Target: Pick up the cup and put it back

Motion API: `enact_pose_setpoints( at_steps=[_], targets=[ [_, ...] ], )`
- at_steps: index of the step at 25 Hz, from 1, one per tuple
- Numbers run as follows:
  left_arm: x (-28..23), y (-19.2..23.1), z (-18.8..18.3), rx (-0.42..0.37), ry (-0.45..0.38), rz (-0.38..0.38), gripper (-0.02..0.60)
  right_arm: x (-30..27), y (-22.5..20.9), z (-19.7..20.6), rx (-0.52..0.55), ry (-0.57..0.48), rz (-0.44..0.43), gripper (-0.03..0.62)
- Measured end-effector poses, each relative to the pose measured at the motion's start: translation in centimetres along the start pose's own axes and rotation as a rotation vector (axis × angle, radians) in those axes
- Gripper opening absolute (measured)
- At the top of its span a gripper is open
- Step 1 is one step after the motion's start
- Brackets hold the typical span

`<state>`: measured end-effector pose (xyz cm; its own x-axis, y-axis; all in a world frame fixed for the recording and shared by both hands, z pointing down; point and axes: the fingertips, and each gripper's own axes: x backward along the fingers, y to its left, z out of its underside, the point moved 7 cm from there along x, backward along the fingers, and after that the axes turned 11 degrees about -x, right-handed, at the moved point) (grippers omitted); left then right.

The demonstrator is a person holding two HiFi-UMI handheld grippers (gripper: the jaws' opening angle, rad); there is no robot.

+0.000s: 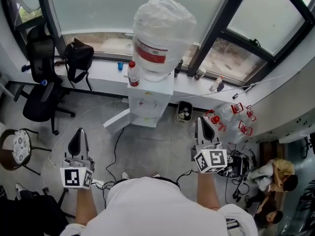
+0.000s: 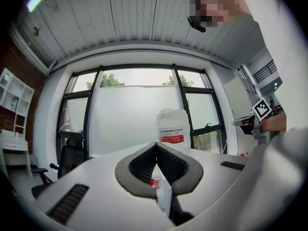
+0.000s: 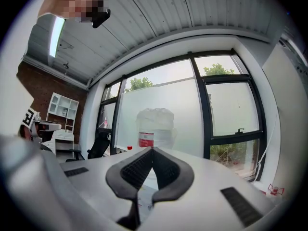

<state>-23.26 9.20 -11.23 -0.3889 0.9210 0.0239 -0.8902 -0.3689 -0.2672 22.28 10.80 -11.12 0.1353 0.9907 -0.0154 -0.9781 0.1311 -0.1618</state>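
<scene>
A small blue cup (image 1: 120,66) stands on the white window sill, left of the water dispenser (image 1: 150,100). The dispenser carries a big wrapped water bottle (image 1: 162,33) (image 2: 172,126) (image 3: 154,124), and a red-capped bottle (image 1: 132,73) stands on its top. My left gripper (image 1: 78,132) (image 2: 156,144) is held above the floor at the lower left, jaws shut with nothing between them. My right gripper (image 1: 202,120) (image 3: 152,149) is held at the lower right, also shut and empty. Both point toward the dispenser and are well short of it and of the cup.
A black office chair (image 1: 39,82) and a black bag (image 1: 78,55) are at the left, a round stool (image 1: 19,146) at the lower left. A small bin (image 1: 184,111) stands right of the dispenser, with red-handled items (image 1: 236,117) beyond. Cables cross the floor. A person (image 1: 275,176) sits at the lower right.
</scene>
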Motion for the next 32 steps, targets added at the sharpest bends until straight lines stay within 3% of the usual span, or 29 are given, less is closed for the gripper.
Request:
enact_pose_setpoints(
  at_steps=[13, 17, 32],
  targets=[
    [1.4, 0.9, 0.6, 0.026, -0.011, 0.019, 0.023, 0.6, 3.1, 0.9, 0.054, 0.014, 0.011, 0.02],
    [1.3, 1.1, 0.3, 0.072, -0.044, 0.02, 0.023, 0.8, 3.4, 0.9, 0.04, 0.019, 0.019, 0.02],
    [2.1, 0.5, -0.1, 0.107, -0.079, 0.007, 0.023, -0.6, 5.9, 0.5, 0.047, -0.004, -0.078, 0.02]
  ],
)
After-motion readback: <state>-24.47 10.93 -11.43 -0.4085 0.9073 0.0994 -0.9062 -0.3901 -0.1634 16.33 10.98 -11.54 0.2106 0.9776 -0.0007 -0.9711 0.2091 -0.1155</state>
